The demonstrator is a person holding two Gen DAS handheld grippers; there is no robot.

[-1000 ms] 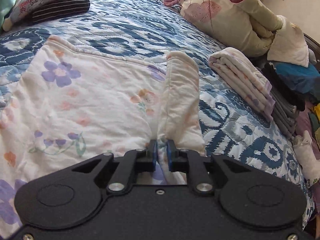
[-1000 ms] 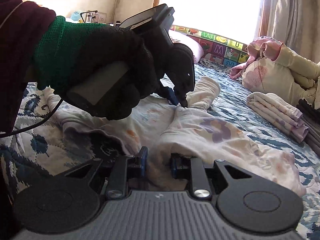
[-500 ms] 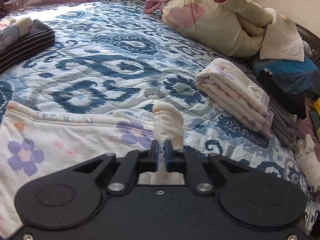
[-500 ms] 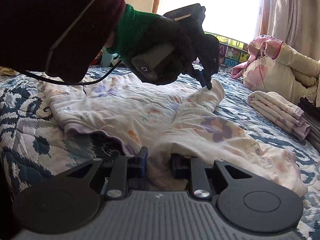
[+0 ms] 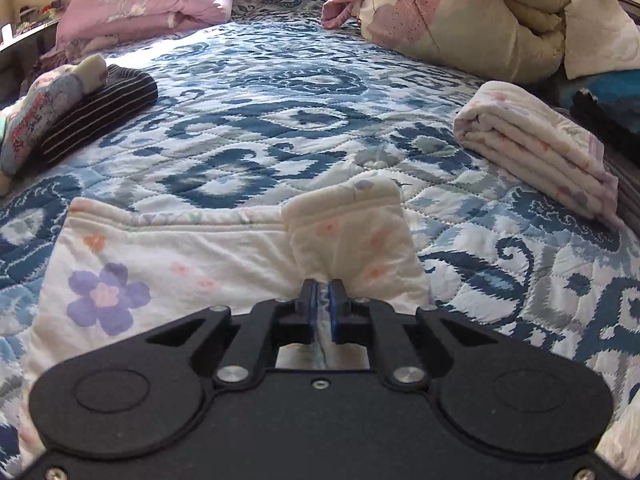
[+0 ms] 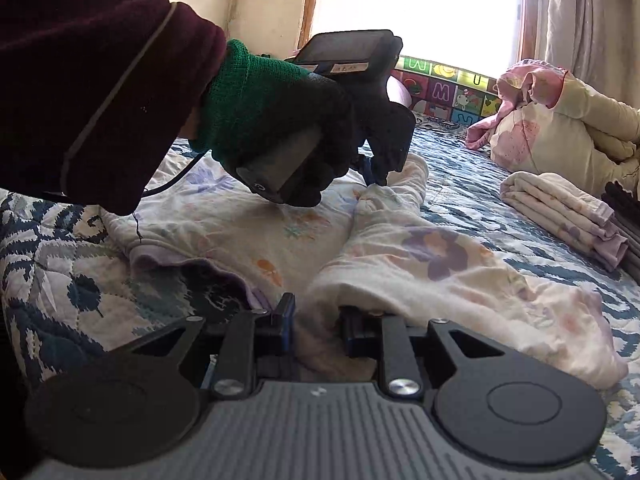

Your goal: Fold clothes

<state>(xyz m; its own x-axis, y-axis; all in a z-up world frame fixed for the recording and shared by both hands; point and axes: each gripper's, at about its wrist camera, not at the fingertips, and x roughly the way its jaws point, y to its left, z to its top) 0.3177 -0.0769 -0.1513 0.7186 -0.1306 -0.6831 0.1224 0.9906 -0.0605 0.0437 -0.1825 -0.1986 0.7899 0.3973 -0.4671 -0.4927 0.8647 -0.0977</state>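
Floral garment (image 5: 168, 264) spread on bed (image 5: 260, 128), lower centre of frame, fold only begun. Left gripper (image 5: 325, 312) clenched on sleeve (image 5: 352, 240); right gripper (image 6: 316, 328) grasping bunched hem. Folded stack (image 5: 536, 152) at right done; body folds left.

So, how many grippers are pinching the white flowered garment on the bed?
2. The left gripper pinches its sleeve; the right gripper clamps the white flowered garment at the near edge.
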